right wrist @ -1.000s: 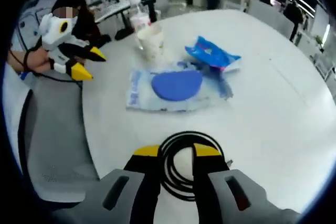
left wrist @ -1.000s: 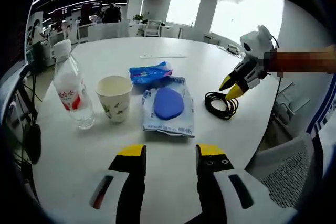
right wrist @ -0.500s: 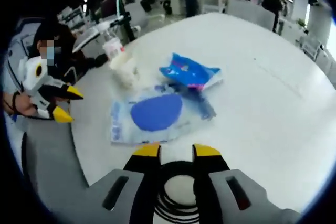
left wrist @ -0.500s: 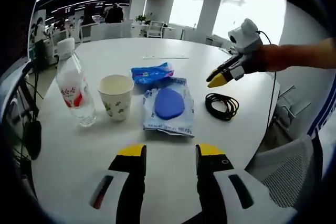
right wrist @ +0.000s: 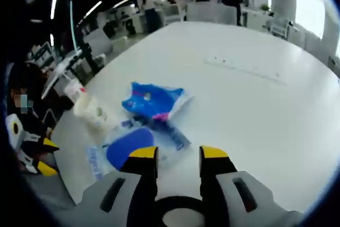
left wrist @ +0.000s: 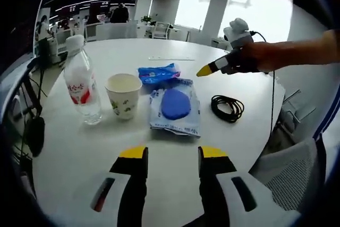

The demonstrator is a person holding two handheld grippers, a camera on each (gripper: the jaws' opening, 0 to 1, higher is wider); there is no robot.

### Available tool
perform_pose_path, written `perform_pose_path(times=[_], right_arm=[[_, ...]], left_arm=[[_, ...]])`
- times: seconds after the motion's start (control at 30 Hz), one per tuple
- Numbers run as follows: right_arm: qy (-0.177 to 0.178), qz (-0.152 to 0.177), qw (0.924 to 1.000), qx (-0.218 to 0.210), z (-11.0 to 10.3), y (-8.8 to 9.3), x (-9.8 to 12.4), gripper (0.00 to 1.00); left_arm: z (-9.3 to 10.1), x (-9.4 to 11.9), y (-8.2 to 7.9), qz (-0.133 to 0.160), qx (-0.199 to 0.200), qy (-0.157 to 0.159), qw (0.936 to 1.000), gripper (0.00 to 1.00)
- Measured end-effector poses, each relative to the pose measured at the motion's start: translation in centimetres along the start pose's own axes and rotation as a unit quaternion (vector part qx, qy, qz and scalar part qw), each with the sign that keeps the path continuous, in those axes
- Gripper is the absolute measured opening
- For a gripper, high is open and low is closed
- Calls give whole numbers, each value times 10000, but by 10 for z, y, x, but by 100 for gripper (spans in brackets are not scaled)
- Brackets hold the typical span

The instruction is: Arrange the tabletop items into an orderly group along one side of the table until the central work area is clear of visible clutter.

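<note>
a round white table [left wrist: 159, 147] is seen. at its middle a clear packet with a blue pad [left wrist: 174, 109] lies flat; a water bottle [left wrist: 82, 89] and paper cup [left wrist: 123, 95] stand to its left, a blue wrapper [left wrist: 157, 73] behind it, a coiled black cable [left wrist: 227, 107] to its right. the left gripper [left wrist: 171, 155] is held parted and empty near the packet; the right gripper [right wrist: 178, 155] is likewise parted, over the cable [right wrist: 172, 212].

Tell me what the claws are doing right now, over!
Left claw open, low over bare table. Right claw open, empty, raised above the black cable coil. Bottle, paper cup, two blue packets in a loose row mid-table.
</note>
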State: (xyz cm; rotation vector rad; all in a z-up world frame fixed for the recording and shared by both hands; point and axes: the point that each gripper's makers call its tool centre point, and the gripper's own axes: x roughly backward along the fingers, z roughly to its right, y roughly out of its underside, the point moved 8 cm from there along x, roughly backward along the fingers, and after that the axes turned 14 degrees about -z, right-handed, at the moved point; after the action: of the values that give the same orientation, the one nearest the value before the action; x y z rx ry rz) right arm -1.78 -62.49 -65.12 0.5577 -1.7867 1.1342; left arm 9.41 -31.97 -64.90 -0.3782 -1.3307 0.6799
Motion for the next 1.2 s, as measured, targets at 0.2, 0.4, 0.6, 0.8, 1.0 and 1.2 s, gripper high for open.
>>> perform_pose_path(times=[0.2,0.4,0.6,0.8,1.0,1.2], right_arm=[[-125,109,9993,-337,-4,-7,-5,29],[-269,184,9974,-638,-4,-20,-17,28],[-385,216,9933,-1067,-5,-28,-29,29],[-301,143,9904,-1342,-5,-32,-40,30],[-280,105,9897,-1400,-2,-37,-48,29],[-321,58,9889,-1448,-3,-39,-55,26]], left_arm=[[-3,2,2,9,44,-30,10000,36],[-6,3,5,6,100,-51,9999,36],[-11,5,9,37,212,-72,9997,36],[-14,6,12,65,292,-95,9995,36],[-18,8,16,78,395,-119,9991,36],[-21,9,18,71,461,-123,9988,36]])
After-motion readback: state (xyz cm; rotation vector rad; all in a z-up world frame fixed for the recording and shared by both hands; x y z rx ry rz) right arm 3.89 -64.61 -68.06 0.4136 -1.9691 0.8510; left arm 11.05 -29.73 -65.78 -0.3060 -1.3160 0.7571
